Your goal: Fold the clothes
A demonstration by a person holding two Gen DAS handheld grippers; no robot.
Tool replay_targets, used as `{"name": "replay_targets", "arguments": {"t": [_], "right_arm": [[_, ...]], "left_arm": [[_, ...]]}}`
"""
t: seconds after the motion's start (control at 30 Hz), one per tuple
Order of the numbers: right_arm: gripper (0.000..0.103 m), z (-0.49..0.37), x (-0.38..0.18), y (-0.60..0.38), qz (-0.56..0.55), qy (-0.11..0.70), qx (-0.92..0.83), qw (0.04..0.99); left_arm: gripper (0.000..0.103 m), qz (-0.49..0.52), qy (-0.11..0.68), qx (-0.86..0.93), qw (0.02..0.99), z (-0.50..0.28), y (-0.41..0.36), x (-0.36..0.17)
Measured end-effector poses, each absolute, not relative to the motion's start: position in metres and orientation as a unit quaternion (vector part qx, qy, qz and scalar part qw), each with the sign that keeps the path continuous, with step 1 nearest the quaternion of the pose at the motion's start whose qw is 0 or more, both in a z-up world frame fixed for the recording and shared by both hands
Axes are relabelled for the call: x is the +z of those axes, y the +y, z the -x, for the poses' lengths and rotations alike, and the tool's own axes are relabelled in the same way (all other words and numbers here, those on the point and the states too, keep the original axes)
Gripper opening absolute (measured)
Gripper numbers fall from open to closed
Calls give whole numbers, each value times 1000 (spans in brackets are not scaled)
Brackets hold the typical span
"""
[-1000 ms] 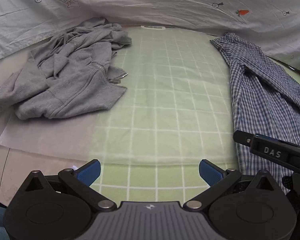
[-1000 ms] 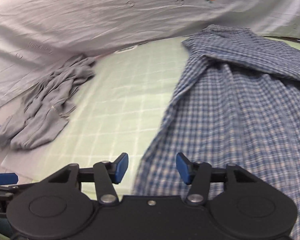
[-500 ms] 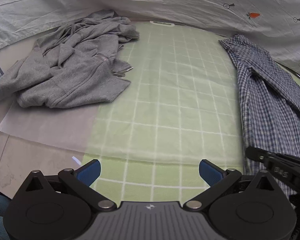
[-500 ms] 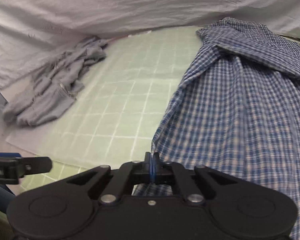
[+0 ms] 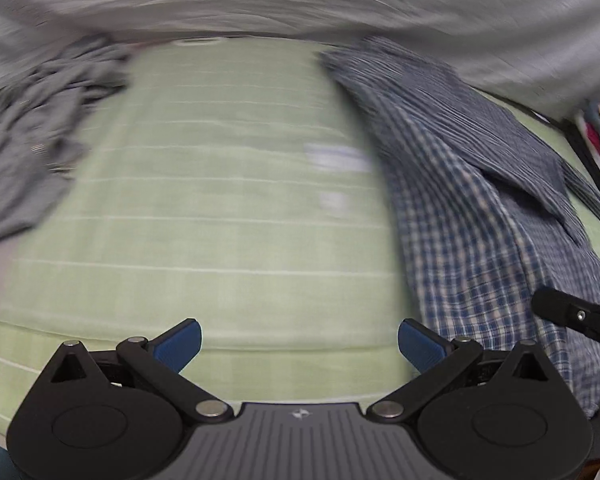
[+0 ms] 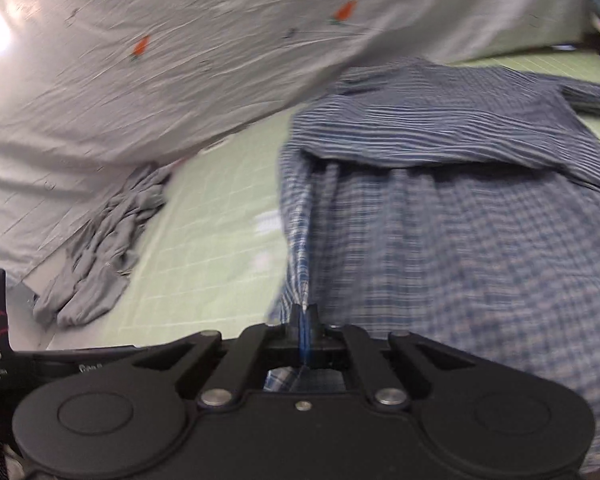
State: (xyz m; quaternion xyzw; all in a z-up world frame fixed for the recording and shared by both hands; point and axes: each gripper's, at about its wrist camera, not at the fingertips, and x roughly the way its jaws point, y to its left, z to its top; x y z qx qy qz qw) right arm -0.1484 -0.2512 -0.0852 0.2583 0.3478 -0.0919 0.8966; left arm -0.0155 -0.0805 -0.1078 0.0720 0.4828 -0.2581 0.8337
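My right gripper (image 6: 305,320): jaws clenched on the near edge of the blue checked shirt (image 6: 440,240), which lies spread on the right half of the green grid mat (image 5: 228,208). My left gripper (image 5: 299,338): jaws released, empty, above the mat. Grey hoodie (image 5: 28,136): crumpled at the mat's left edge. White sheet (image 6: 180,60): behind.

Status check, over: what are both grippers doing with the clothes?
Right gripper shut on blue plaid shirt edge. Left gripper open, empty. Crumpled grey hoodie apart, nothing blocking.
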Motion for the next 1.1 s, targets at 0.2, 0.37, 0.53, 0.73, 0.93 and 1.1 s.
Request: {"name": "replay_targets", "arguments": {"t": [0.2,0.37,0.53,0.73,0.93,1.1], "right_arm": [[1,160,-112,-300,-248,394,-87,881],[2,148,-138,-318,-231,437,-53,868],[15,145,-135,-344,-224,430,-29,874],[37,141,-125,-390,-226,409,-43,883],[45,135,-131,-459,-268,392,-154,866],[49,129,-135,-503,-263,375,-232,858]], "left_arm": [[103,-125,488,-253,826,51,-141,-124],[103,-164,497,-219,823,64,-166,-141],[103,-159,513,-174,825,64,-174,-149],[103,-137,536,-134,822,53,-183,-148],[103,-143,531,-123,826,27,-199,-137],[103,-133,523,-114,834,-9,-210,-133]]}}
